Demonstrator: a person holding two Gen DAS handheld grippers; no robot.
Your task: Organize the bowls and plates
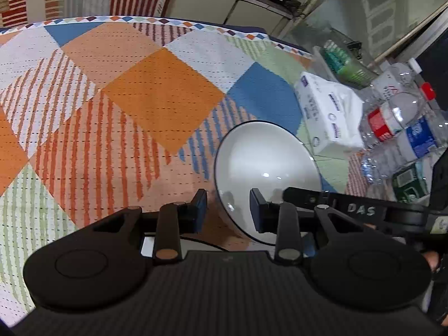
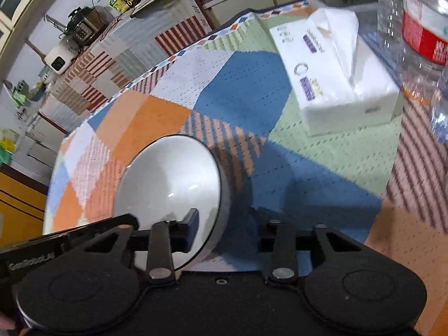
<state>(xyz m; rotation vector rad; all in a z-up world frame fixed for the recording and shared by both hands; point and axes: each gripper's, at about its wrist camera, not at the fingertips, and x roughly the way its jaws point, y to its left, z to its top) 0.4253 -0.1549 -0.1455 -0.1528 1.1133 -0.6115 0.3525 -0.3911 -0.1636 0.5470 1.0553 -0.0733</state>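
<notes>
A white bowl (image 1: 266, 165) with a dark rim sits on the patchwork tablecloth. In the left wrist view my left gripper (image 1: 228, 210) is open, its two blue-padded fingers straddling the bowl's near left rim, one pad outside and one inside. The other gripper's arm reaches into this view from the right, over the bowl's near edge. In the right wrist view the same bowl (image 2: 170, 187) is at lower left. My right gripper (image 2: 224, 229) is open, its left finger inside the bowl and its right finger outside the wall.
A white tissue pack (image 1: 327, 109) lies just right of the bowl, also in the right wrist view (image 2: 333, 67). Several plastic bottles (image 1: 397, 117) and a green basket (image 1: 347, 64) crowd the table's right side. The table edge (image 1: 156, 20) runs along the back, with kitchen counters beyond.
</notes>
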